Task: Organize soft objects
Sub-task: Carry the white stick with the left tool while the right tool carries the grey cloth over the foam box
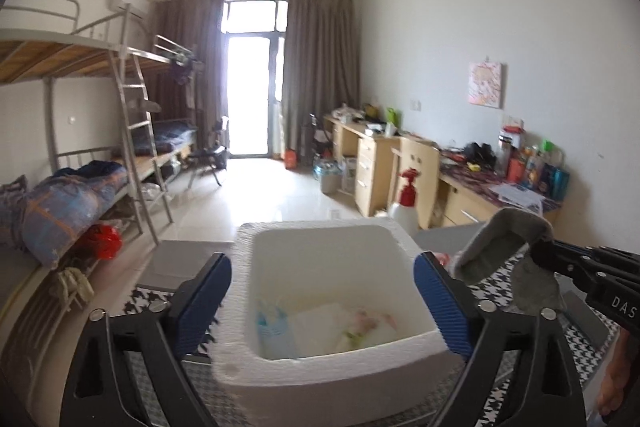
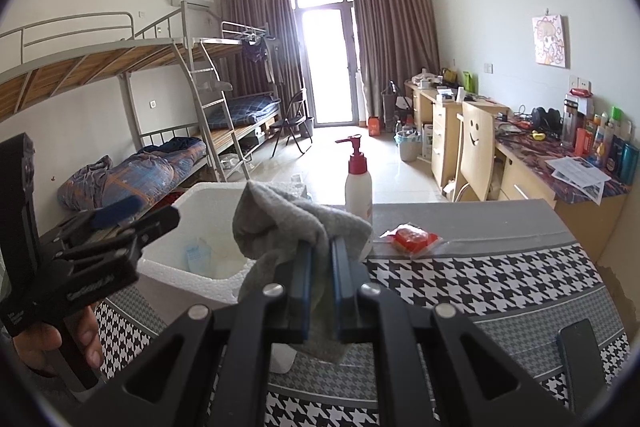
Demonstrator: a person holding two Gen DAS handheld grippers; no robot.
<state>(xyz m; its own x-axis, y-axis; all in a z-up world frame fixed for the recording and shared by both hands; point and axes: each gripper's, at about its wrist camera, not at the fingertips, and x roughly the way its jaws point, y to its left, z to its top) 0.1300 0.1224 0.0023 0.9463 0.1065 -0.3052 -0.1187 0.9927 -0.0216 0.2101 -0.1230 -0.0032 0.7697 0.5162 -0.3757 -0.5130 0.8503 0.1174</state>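
Transfer is in hand: our right gripper clamps the grey sock beside the foam box, our left gripper gapes empty, so next we carry it over the box and release.

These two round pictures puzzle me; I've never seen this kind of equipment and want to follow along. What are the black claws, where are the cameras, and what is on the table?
There is no robot here. A person holds a two-finger gripper in each hand, and each carries a wide-angle camera looking forward along its fingers, hence the round, bent pictures of a dorm room.

The left wrist view shows the left gripper, its blue pads wide open on either side of a white foam box, not touching it. Some pale items lie inside the box, too blurred to name.

The right wrist view shows the right gripper shut on a grey sock, held up near the box.

On the houndstooth tablecloth also stand a white pump bottle with a red collar, a small red packet and a dark phone.
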